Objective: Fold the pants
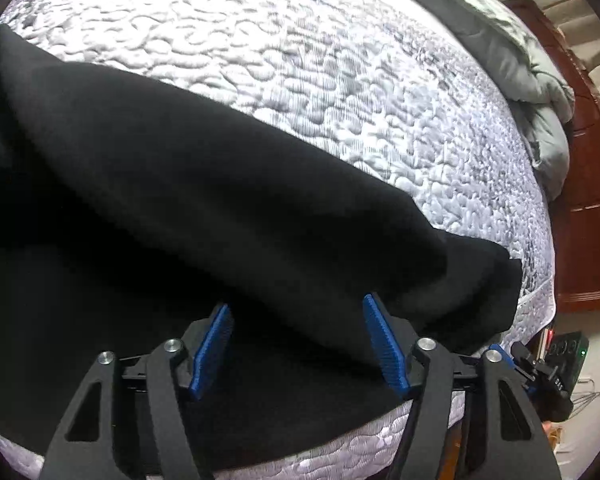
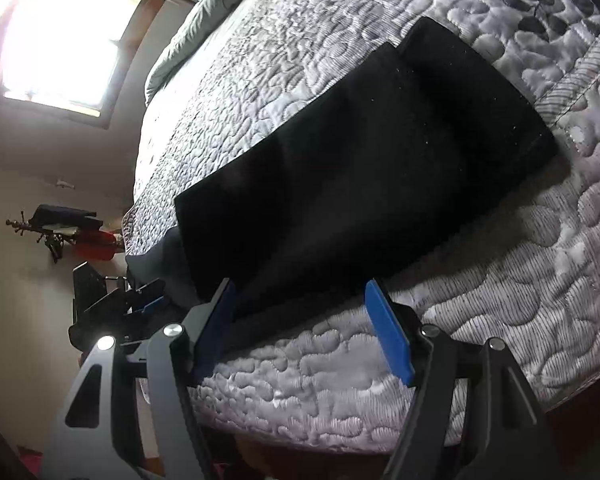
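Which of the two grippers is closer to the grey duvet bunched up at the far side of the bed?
Hard to call. Seen from the left gripper, the grey duvet lies far right; from the right gripper, far upper left. Both hang over the black pants.

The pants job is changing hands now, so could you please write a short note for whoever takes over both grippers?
Left gripper: open, over the pants, nothing pinched.
Right gripper: open, at the pants' near edge by the bed's side, nothing pinched.
Pants: black, lying long and flat on the quilt near the bed's edge, legs seemingly laid one on the other.
Done: apparently the lengthwise fold.
Left: probably fold end over end, then smooth.
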`<state>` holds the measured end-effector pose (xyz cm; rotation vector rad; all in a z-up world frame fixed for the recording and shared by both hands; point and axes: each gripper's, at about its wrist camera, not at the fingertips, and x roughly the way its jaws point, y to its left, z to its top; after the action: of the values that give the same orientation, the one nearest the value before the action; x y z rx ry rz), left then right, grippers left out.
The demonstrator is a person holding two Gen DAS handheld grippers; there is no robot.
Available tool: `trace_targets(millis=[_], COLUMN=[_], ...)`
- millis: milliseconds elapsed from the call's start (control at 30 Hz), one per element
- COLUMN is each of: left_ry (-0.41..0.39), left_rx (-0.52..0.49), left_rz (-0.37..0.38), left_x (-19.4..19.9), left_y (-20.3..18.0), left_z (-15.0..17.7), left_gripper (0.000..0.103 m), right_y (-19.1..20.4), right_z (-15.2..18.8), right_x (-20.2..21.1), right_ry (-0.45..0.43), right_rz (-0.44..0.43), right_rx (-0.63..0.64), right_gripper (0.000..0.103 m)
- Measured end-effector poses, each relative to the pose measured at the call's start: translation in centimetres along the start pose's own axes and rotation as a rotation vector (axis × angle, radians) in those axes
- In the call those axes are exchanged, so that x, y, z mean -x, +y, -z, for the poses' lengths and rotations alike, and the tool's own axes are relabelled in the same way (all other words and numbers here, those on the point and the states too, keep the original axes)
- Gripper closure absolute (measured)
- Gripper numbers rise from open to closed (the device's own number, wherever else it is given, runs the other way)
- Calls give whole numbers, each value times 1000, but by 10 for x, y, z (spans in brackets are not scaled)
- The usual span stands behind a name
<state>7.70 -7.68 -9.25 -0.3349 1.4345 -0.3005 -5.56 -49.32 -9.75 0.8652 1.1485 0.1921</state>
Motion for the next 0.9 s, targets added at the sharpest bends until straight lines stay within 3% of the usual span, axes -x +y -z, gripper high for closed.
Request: trace_targets(millis=[67,100,133,233,333,433,500,567,633,667,800,900], left_ry=[-11,-19,-31,-45,-90,-145,-165,-159,-137,-123,-68,-40], left_rx=[-30,-37,-22,37,32,-14,-37,-40,-33,-46,-32,-18], left_rz=[-53,-70,-74,-22,6,2,0,0,5,-4,-7,13], left_x=[1,1,0,4,13,21,23,22,17,15,11,9], left_y=[0,-2,1,15,17,9,6,8,8,6,9,5], left_z=[1,1,2,0,8,19,22,22,16,14,5,4], left_gripper=[63,67,81,91,98,98,98,98,98,98,93,69], right_y=[-1,-1,-1,-7,-13,-21,-26,-29,-25,-22,-7,0], right_z=[-2,-4,-7,-11,-12,-18,-23,-29,-32,-32,-34,-32], right_x=[-1,-1,-3,-2,3,5,3,1,-3,-3,1,0], right_ry=[-8,-14,-17,-29,-49,-78,-84,-78,-76,-75,-85,-88], right_rz=[15,30,42,70,55,48,36,41,42,36,78,112], right_rx=[-4,-7,-17,-65,-107,-133,-159,-155,-141,-129,-42,-10], right_gripper=[36,36,36,38,38,40,48,60,92,96,97,97])
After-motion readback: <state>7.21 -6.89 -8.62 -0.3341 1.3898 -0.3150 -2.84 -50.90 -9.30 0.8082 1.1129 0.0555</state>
